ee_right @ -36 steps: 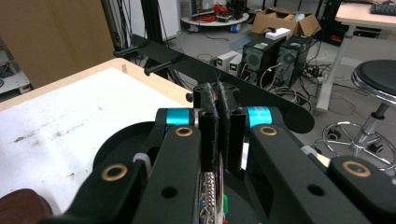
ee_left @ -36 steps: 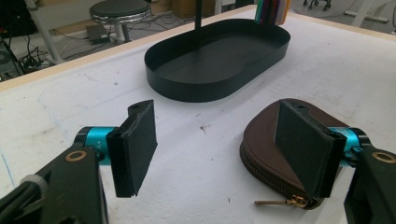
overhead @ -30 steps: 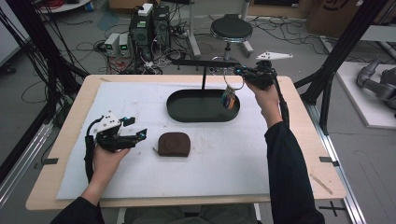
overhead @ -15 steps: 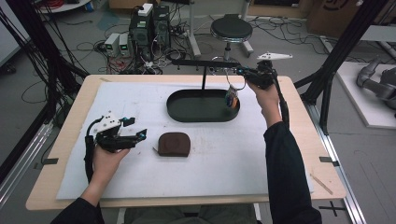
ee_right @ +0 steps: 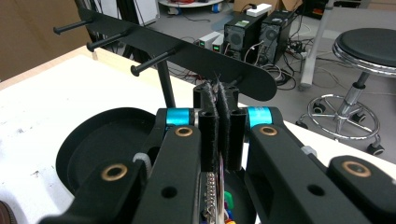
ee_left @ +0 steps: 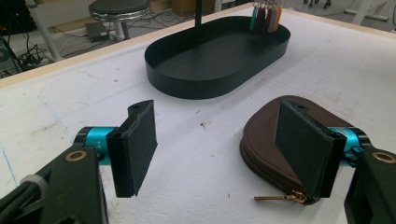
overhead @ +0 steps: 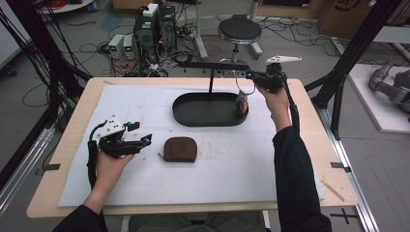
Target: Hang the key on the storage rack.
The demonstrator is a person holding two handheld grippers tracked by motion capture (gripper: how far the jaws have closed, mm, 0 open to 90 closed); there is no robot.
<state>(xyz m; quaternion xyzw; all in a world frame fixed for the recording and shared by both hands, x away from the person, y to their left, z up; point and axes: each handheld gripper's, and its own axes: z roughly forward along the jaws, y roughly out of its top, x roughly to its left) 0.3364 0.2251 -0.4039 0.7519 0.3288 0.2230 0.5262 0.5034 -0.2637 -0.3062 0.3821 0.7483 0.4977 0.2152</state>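
A black oval tray (overhead: 203, 110) carries an upright post with a peg bar (overhead: 212, 65) across its top. At the bar's right end my right gripper (overhead: 251, 76) is shut on a key ring, and a bunch of coloured key tags (overhead: 241, 104) hangs from it down into the tray. In the right gripper view the jaws (ee_right: 218, 93) press together just in front of the bar (ee_right: 201, 56), with a bead chain and tags (ee_right: 226, 205) below. My left gripper (overhead: 141, 133) rests open on the mat, left of a brown zip pouch (overhead: 180, 149). Nothing lies between its pads (ee_left: 137, 144); the pouch (ee_left: 261, 135) sits behind the right one.
A white mat (overhead: 145, 96) covers the wooden table (overhead: 319, 125). Black frame posts stand at both sides. Behind the table are a stool (overhead: 239, 30), computer boxes (overhead: 154, 26) and floor cables. The tray (ee_left: 210, 51) holds the hanging tags (ee_left: 265, 16) at its far end.
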